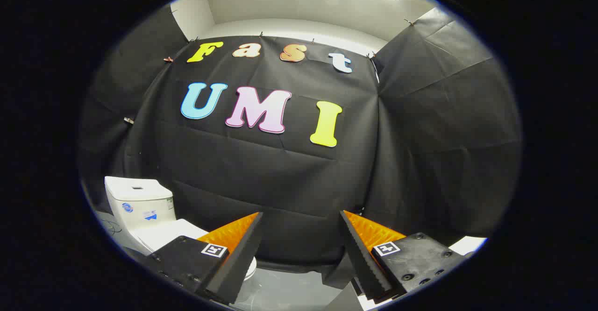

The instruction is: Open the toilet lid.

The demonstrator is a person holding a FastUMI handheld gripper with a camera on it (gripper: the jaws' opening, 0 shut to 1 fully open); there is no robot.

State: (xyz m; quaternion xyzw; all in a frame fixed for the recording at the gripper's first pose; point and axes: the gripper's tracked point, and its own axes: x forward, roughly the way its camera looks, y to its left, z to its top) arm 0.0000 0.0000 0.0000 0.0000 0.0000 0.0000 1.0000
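Toilet lid [170, 233]: white, lying down flat over the bowl, closed. It sits low and to the left of the gripper [301, 250], partly hidden behind the left finger [238, 255]; a small curve of the bowl's front edge shows just past that finger's inner side. Not between the fingers, and nothing touches it.

Cistern [139, 201]: white, box-shaped, standing upright behind the lid, further left of the left finger. Dark slot-like flush button on its top face. Two small stickers on its front, one round and bluish, one with blue marks; a narrow label strip on its right side. Print on all three is too small to read.

Gripper: fingers spread wide, with a broad gap between the tips. Nothing held, nothing between them. Through the gap: the black cloth wall [289, 185] ahead and a strip of pale grey floor [289, 287] below. Right finger [362, 255] has a toothed inner edge. Each finger base carries a small square black-and-white marker tag, pattern only, no legible text.

Surroundings: black cloth hangs on three sides, pinned along its top with small clips. White wall and a bright ceiling light above the cloth. Thin dark cable on the floor left of the cistern.
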